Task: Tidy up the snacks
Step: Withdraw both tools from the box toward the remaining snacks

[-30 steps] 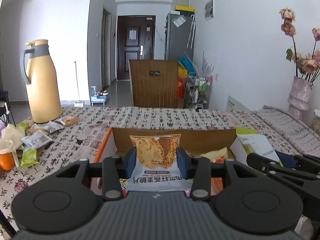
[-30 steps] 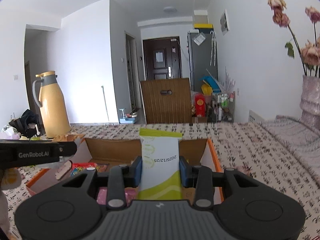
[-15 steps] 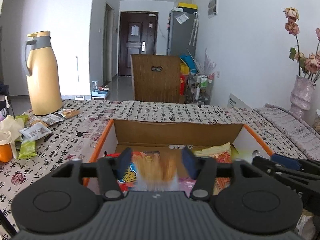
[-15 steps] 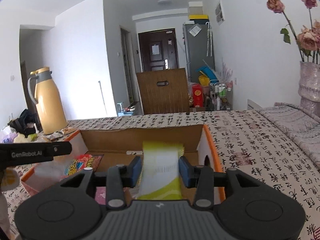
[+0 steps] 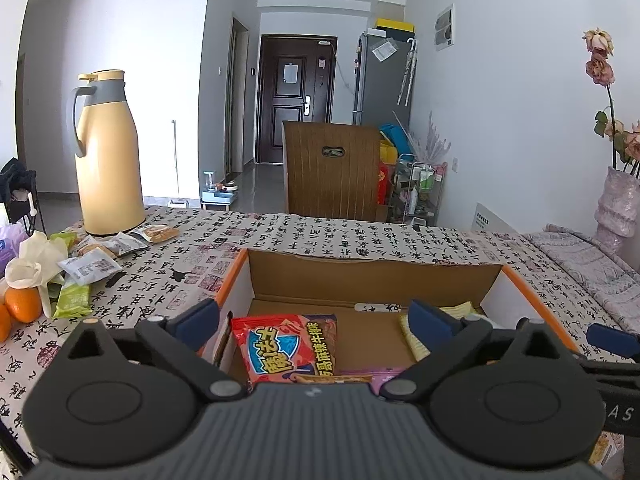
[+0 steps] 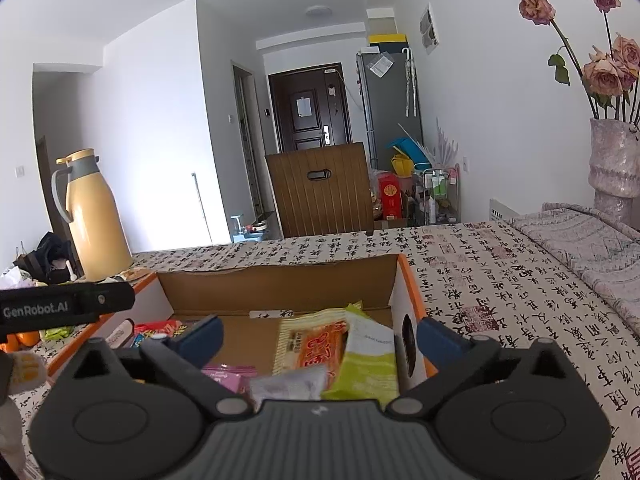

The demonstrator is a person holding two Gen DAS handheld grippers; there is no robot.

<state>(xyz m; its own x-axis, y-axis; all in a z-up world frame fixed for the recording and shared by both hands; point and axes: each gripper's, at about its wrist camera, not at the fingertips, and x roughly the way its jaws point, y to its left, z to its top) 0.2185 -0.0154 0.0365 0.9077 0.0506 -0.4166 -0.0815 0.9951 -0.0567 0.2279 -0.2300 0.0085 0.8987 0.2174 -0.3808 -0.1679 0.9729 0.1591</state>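
Hovering over the open orange-edged cardboard box (image 5: 372, 280), we find both the left gripper (image 5: 314, 316) and right gripper (image 6: 318, 332) opening wide, nothing between their jaws. Packets lie inside the box. The loose foil snack packets (image 5: 92, 266) left of the box sit nearer our left gripper.

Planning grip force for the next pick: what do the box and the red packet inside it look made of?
Box: corrugated cardboard, matte brown inside, with orange outer edges and a ragged rim. Red packet: probably thin plastic film, glossy, with printed graphics, wrinkles and highlights. Both likely deform under squeeze.
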